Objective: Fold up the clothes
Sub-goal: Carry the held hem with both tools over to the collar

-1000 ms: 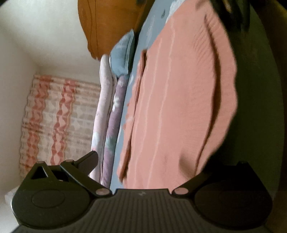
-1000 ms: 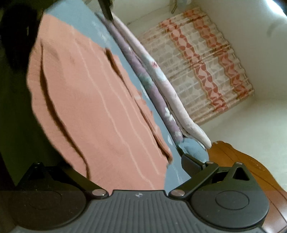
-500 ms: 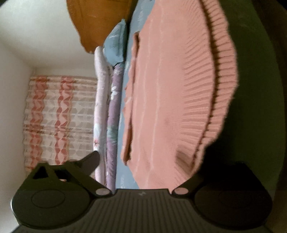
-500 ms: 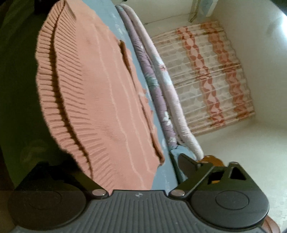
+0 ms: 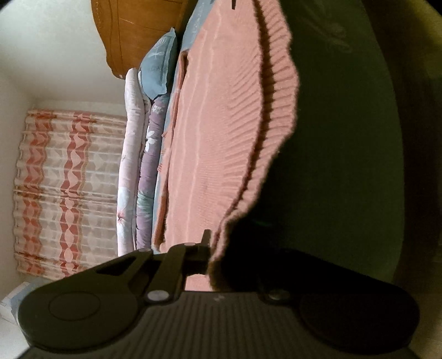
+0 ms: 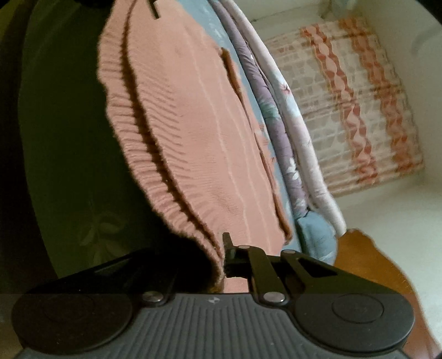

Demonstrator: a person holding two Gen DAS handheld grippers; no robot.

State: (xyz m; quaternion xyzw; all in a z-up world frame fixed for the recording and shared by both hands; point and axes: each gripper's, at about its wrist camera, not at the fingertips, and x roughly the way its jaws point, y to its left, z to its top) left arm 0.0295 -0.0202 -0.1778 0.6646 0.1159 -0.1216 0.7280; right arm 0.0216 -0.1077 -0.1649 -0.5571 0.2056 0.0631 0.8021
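A salmon-pink knit sweater (image 5: 221,138) lies spread flat on the bed, with its ribbed hem nearest to me. In the left wrist view my left gripper (image 5: 212,248) is closing tight on one end of that hem, and the ribbed edge is pinched between its fingers. The right wrist view shows the same sweater (image 6: 193,138). My right gripper (image 6: 223,255) is likewise closing on the other end of the hem, and knit fabric is caught between its pads. The inner finger of each gripper is hidden in shadow under the fabric.
The sweater rests on a blue sheet (image 5: 193,24) beside a dark green cover (image 5: 345,138). Rolled floral quilts (image 5: 132,165) and a blue pillow (image 5: 160,63) line the far side. Beyond them are a wooden headboard (image 5: 138,33), a white wall and a patterned curtain (image 6: 345,110).
Both grippers stood wide open a second ago. They have dropped onto the hem and their fingers have closed on its ribbed edge.
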